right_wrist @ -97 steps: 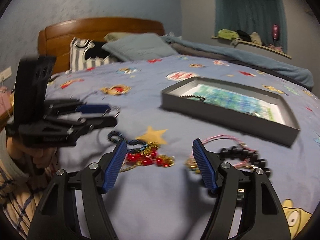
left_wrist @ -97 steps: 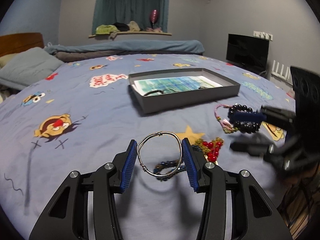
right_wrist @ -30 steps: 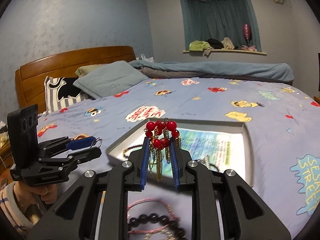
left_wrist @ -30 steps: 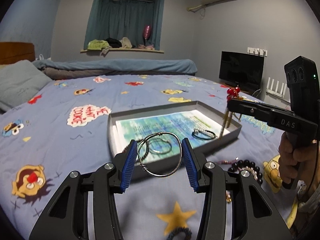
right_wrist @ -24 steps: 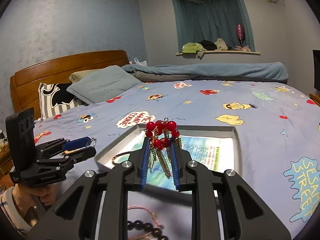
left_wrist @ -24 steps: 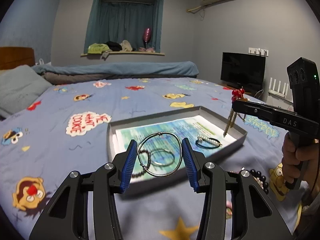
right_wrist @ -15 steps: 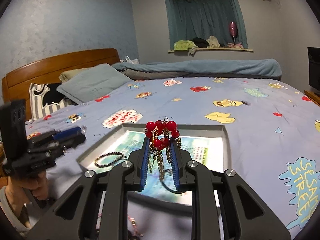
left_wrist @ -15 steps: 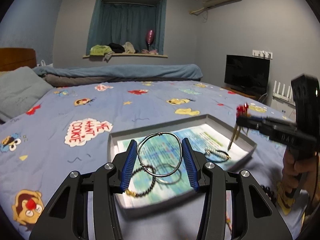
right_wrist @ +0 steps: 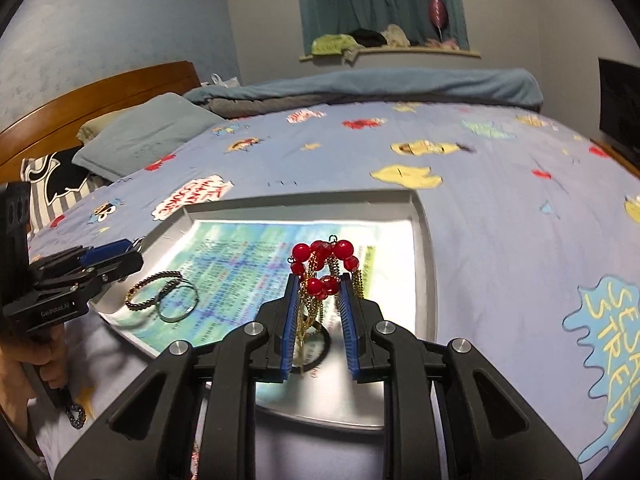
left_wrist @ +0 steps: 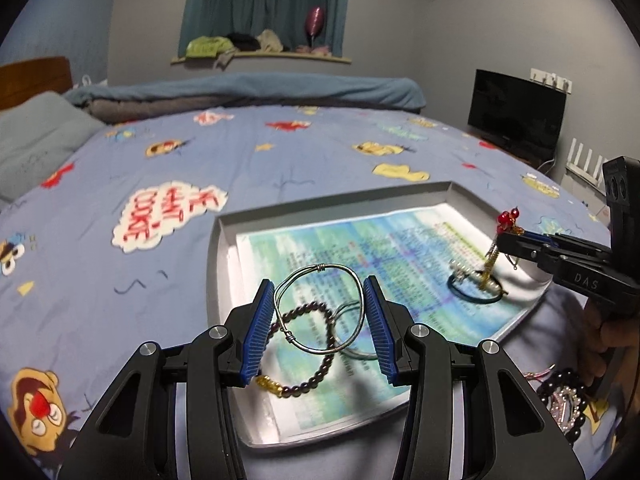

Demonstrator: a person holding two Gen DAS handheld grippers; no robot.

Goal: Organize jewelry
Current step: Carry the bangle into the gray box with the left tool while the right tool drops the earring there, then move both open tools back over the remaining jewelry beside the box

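Bedroom, cartoon-print bedspread (left_wrist: 280,168): two grippers work over gray tray (left_wrist: 218,256).

Left gripper (left_wrist: 319,312) clamps silver wire bangle (left_wrist: 320,306) w/ jaws closed on its sides, above tray's 7 o'clock corner. Right gripper (right_wrist: 319,314) pinches red-bead gold-chain piece (right_wrist: 325,264) at 4 o'clock; chains dangle onto dark ring (left_wrist: 474,290). Bead bracelet (left_wrist: 304,350) lies in tray.

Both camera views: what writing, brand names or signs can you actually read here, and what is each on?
"DAS": on the right hand-held gripper, side of its body.
"SESAME STREET": bedsheet, blue splash at the right edge.
"ME WANT COOKIE": bedsheet, white cloud patch, seen sideways.
"Ge..Robot.AI", partly legible: on the left hand-held gripper.
Printed sheet in the grey tray: text too blurred to read.
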